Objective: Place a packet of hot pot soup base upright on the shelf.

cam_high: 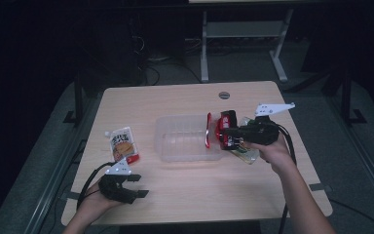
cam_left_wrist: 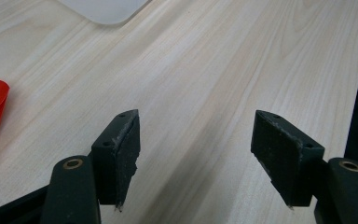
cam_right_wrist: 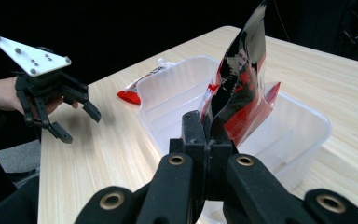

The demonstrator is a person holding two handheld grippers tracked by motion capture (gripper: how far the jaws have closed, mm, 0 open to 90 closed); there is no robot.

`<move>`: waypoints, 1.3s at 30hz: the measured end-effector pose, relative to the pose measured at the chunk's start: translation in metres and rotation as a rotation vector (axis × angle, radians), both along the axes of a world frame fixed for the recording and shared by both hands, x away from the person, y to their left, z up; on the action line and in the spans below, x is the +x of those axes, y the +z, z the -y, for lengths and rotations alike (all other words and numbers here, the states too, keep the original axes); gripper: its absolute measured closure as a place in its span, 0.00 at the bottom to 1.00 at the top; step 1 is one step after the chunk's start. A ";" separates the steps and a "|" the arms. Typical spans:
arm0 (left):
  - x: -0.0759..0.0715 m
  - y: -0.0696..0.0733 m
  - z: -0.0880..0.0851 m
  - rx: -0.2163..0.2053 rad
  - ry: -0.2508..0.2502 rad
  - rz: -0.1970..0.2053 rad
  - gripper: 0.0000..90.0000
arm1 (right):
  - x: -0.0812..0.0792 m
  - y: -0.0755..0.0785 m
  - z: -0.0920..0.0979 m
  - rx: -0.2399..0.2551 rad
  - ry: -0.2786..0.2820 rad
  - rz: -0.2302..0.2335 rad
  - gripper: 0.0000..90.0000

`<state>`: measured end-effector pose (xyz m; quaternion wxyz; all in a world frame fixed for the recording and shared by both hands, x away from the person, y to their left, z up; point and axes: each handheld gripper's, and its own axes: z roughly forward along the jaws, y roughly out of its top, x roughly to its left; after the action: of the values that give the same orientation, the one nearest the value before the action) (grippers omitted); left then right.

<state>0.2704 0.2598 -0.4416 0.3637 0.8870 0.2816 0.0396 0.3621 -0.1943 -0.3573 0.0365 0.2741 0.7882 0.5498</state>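
The right gripper (cam_right_wrist: 209,135) is clamped tight on the edge of a red-and-black pouch (cam_right_wrist: 240,88), which stands up over the 3 o'clock end of the clear tub (cam_high: 185,141) at the table's (cam_high: 199,195) centre. The left gripper (cam_high: 137,186) sits at about 8 o'clock with its jaws well apart and nothing between them, over bare wood. A second packet (cam_high: 123,144) lies flat at 9 o'clock beside the tub, and something pale, perhaps another packet, lies under the right hand (cam_high: 268,151).
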 end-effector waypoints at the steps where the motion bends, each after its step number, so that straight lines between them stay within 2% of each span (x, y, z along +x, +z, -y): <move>1: 0.000 0.000 0.000 -0.001 0.002 -0.001 0.36 | 0.000 -0.001 0.001 0.000 -0.002 -0.003 1.00; 7: 0.000 -0.001 0.001 0.005 -0.002 0.002 0.36 | 0.002 -0.006 0.001 -0.015 -0.015 -0.018 1.00; 21: 0.000 -0.002 0.003 0.009 0.000 -0.012 0.36 | 0.008 -0.011 -0.007 -0.007 -0.034 -0.034 1.00; 28: 0.000 -0.003 0.003 0.008 -0.002 -0.017 0.36 | 0.016 -0.015 -0.022 -0.066 -0.042 -0.043 1.00; 39: 0.000 -0.004 0.003 0.017 -0.013 -0.011 0.36 | 0.033 -0.027 -0.037 -0.089 -0.045 -0.081 0.99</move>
<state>0.2708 0.2564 -0.4453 0.3550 0.8920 0.2776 0.0345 0.3955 -0.1571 -0.3840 0.0292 0.3120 0.8063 0.5017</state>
